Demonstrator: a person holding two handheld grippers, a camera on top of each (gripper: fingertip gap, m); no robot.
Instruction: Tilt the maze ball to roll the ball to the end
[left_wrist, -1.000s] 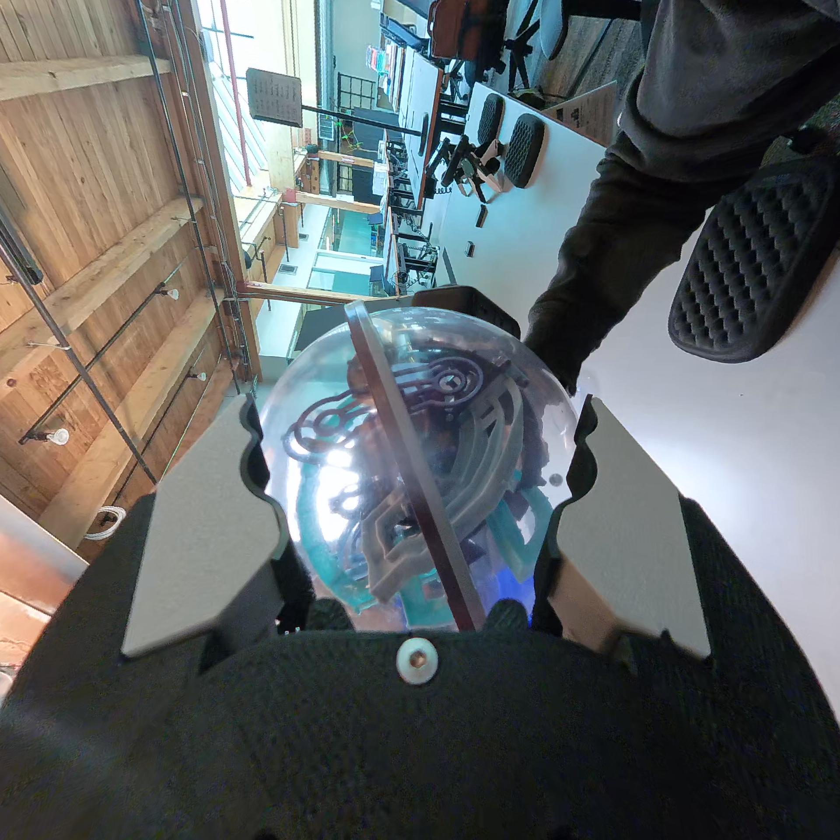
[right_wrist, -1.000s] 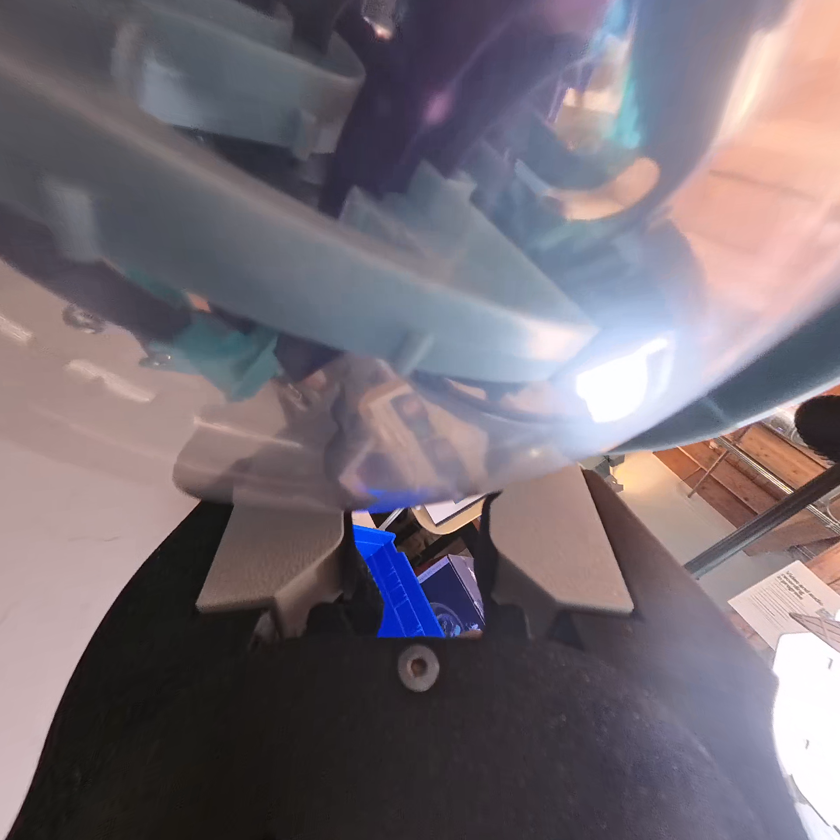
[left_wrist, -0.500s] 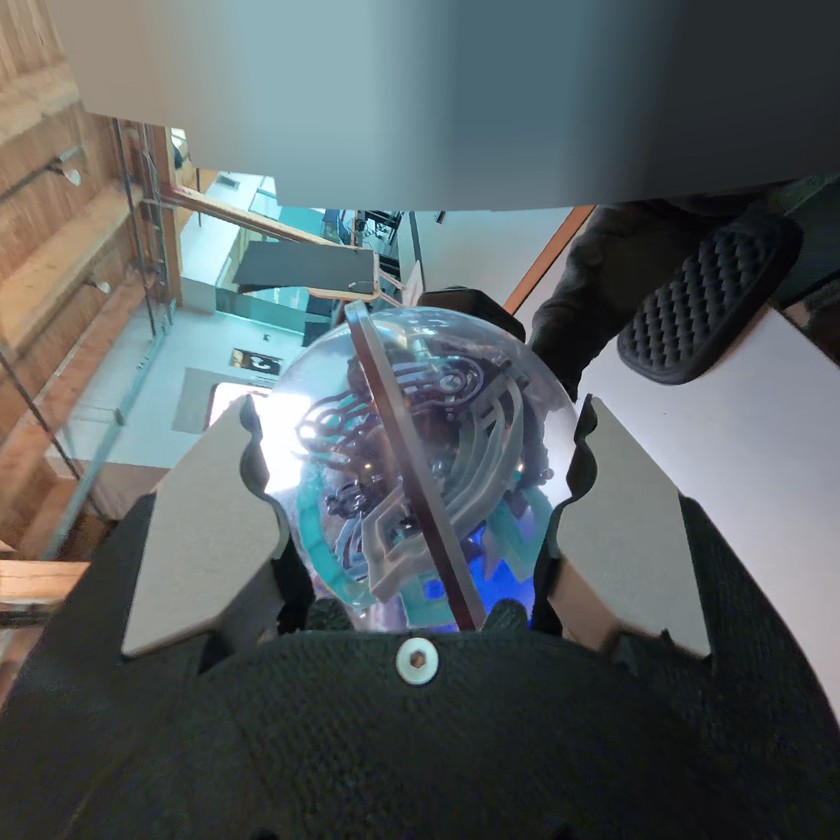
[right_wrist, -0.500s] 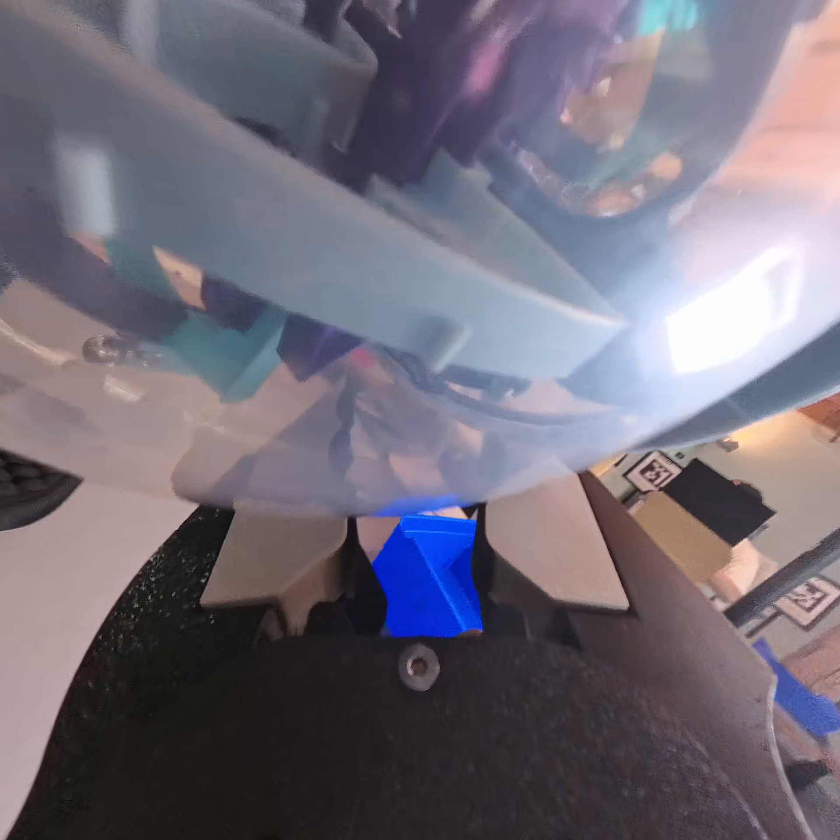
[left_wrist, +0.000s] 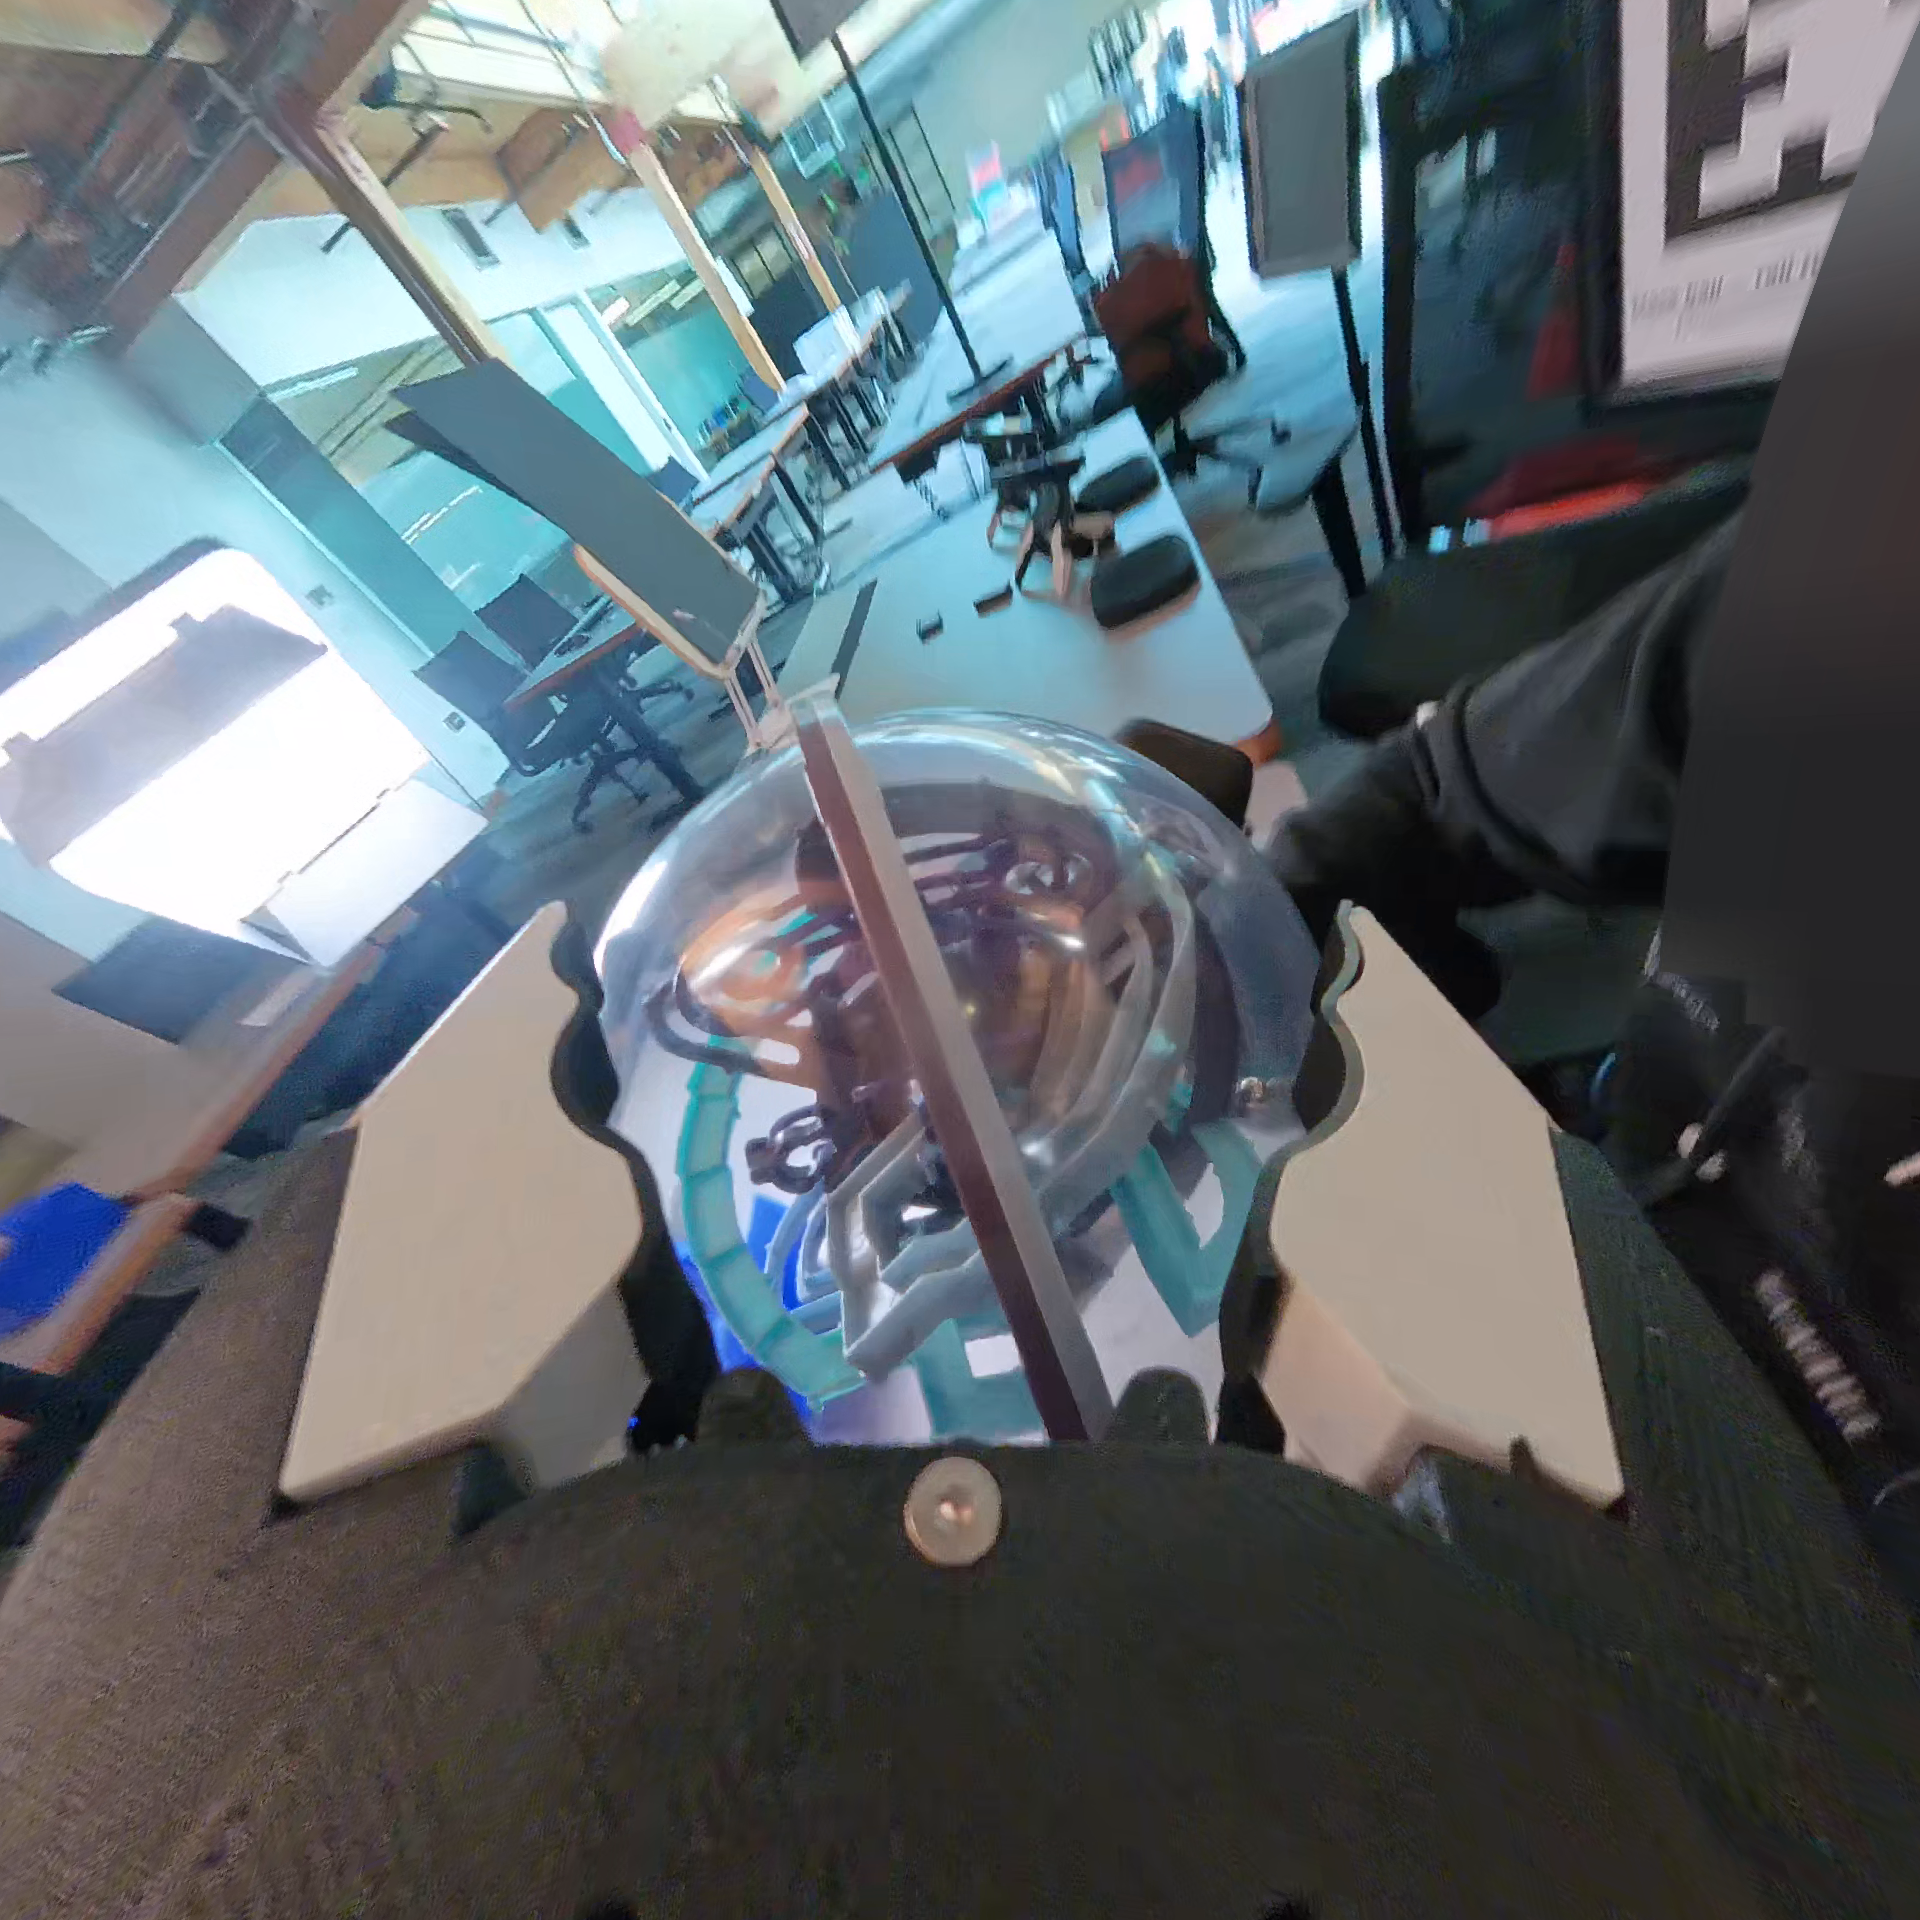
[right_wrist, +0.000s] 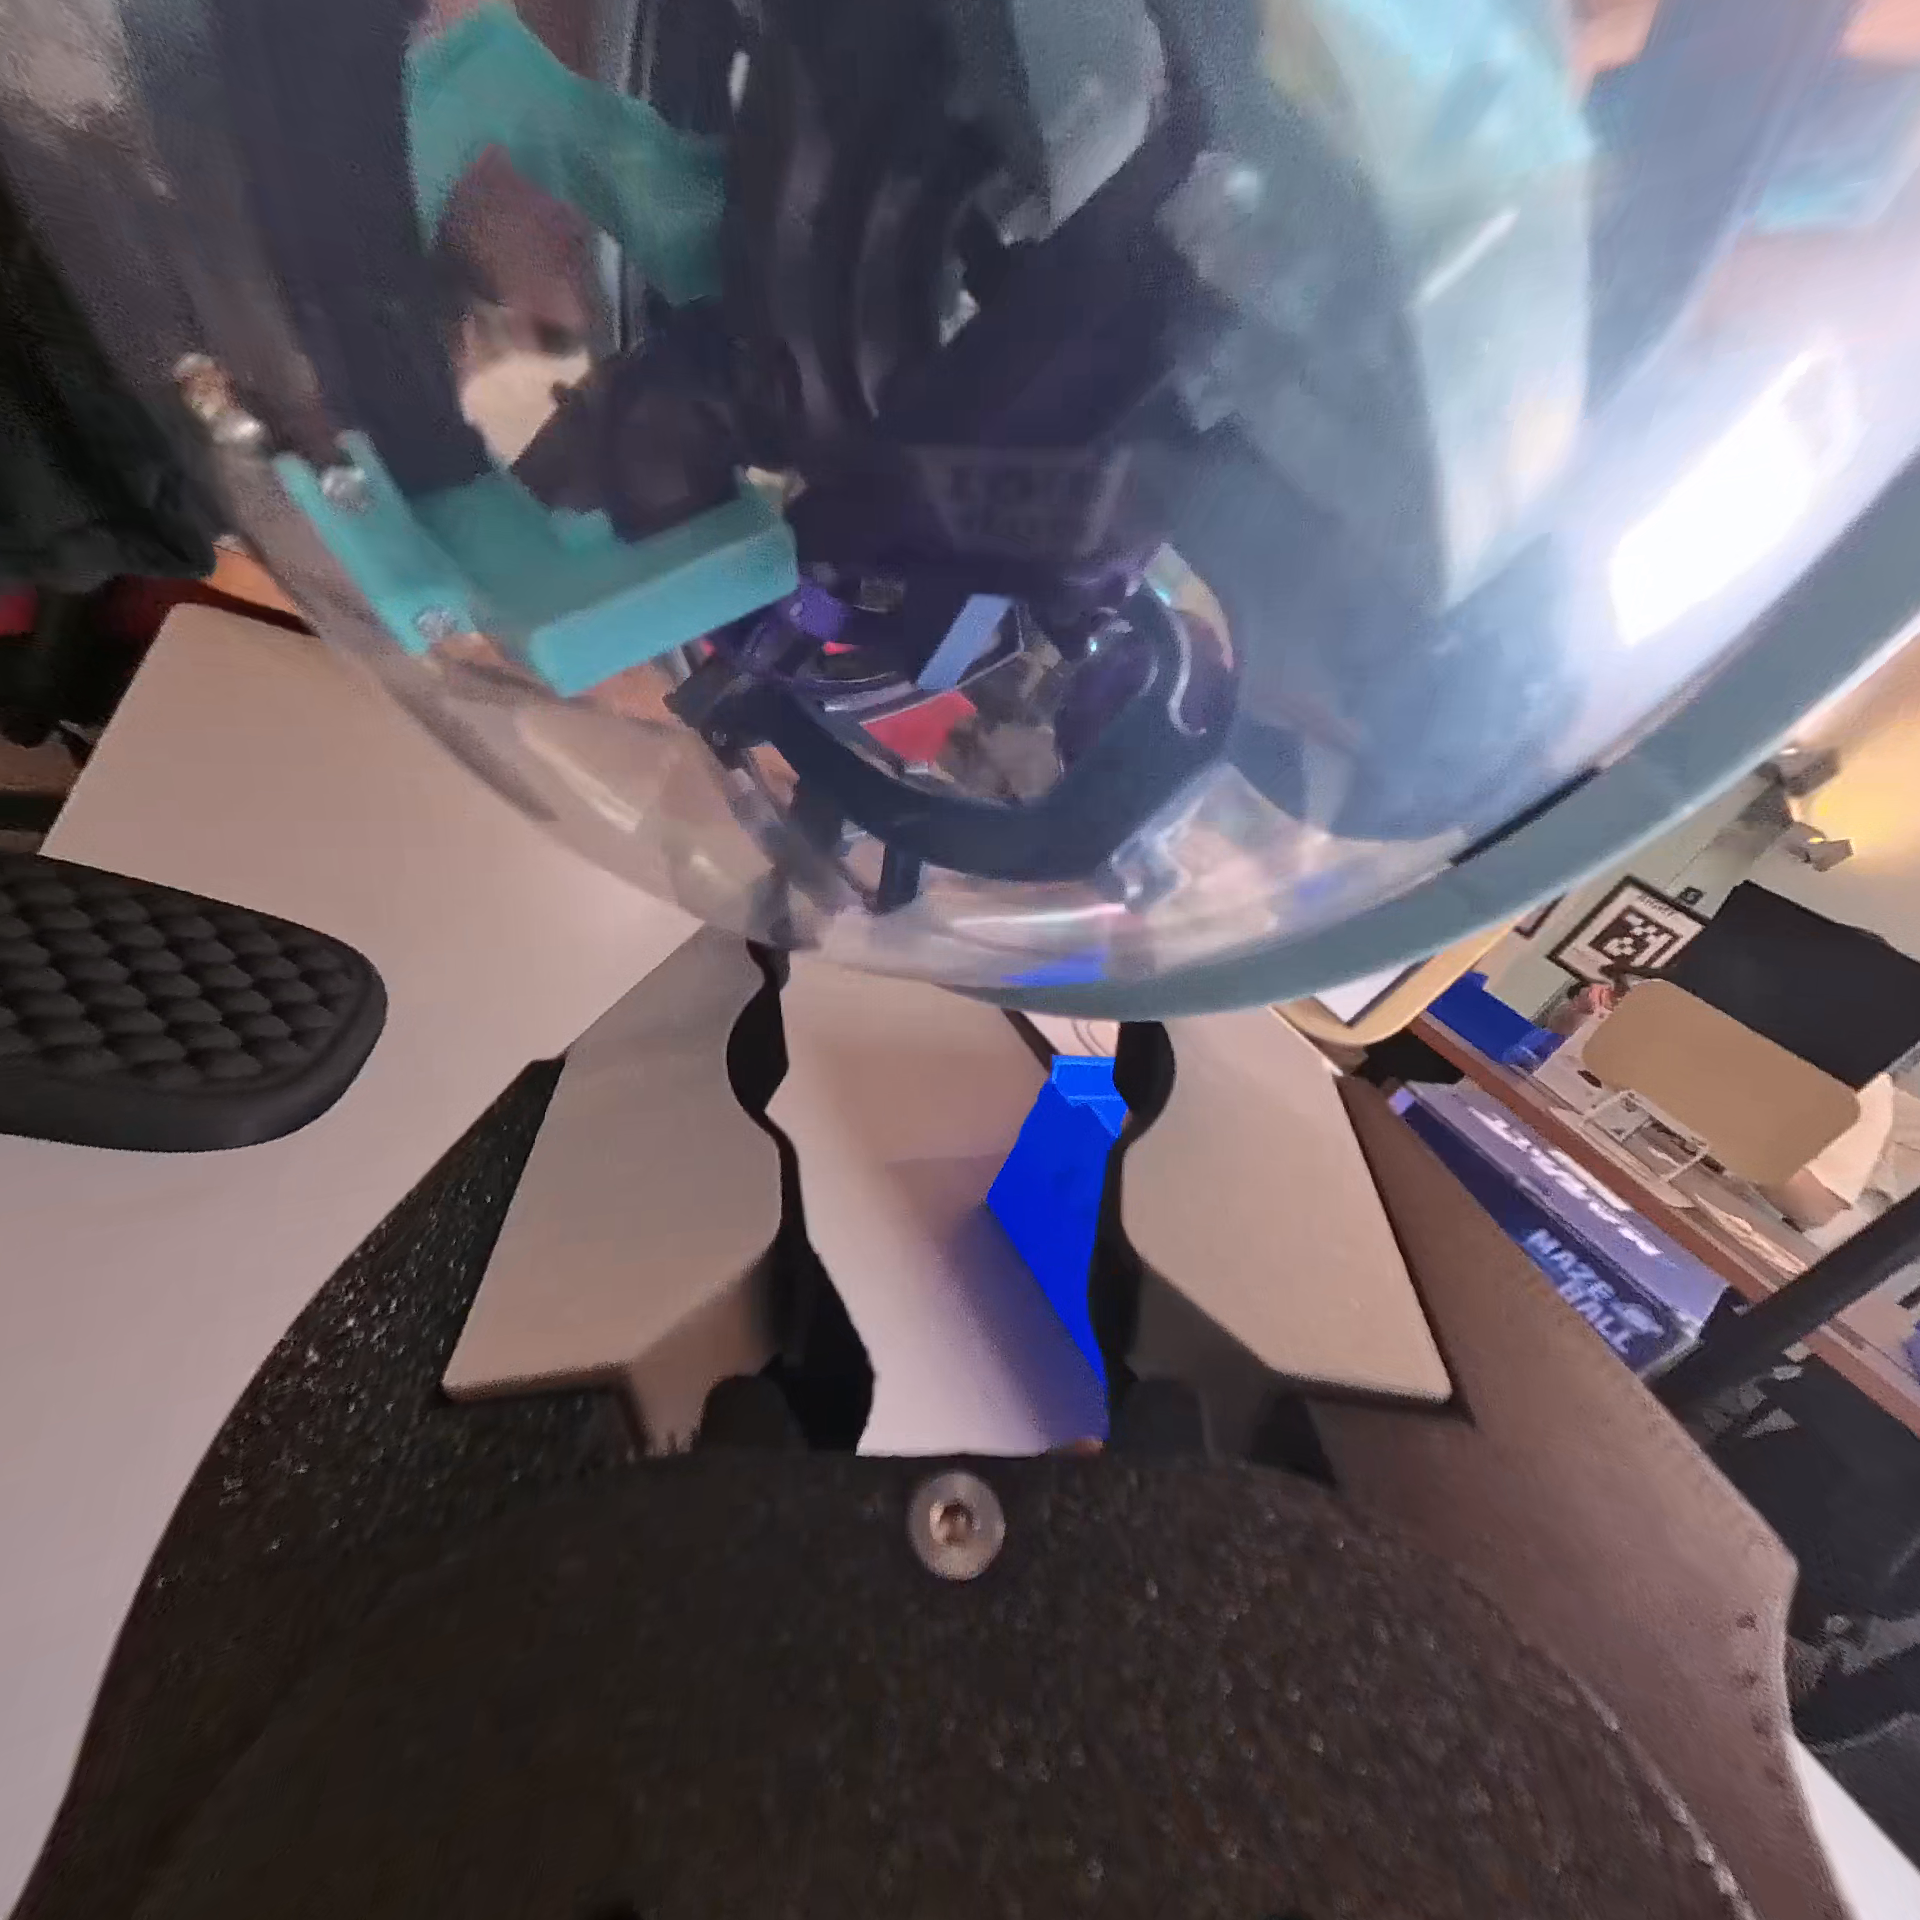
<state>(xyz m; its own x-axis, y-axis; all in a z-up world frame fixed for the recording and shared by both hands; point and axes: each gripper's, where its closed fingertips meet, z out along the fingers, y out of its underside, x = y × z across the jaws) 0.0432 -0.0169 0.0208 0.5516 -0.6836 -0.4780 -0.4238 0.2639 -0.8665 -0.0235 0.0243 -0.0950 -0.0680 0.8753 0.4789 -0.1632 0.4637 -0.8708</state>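
Observation:
The maze ball (left_wrist: 956, 1039) is a clear sphere with teal, grey and dark purple tracks inside and a flat band around it. My left gripper (left_wrist: 956, 914) is shut on it, with one pad (left_wrist: 488, 1195) on its left side and the other (left_wrist: 1423, 1195) on its right, and holds it up in the air. In the right wrist view the ball (right_wrist: 935, 416) fills the upper part, very close. My right gripper (right_wrist: 951, 997) is open under it. Its fingertips (right_wrist: 675, 1091) reach up to the sphere's lower surface, and nothing lies between the pads.
A white table (right_wrist: 260, 779) lies below with a black textured pad (right_wrist: 156, 1008) on it. A blue bin (right_wrist: 1060, 1174) shows between the right fingers. A person's dark sleeve (left_wrist: 1558, 779) is close at the right. Desks and chairs (left_wrist: 1039, 436) stand farther off.
My left gripper has swung round with the ball still in it, and its view turned from the ceiling to the room. The ball turned over my right fingertips, whose jaws opened a little wider.

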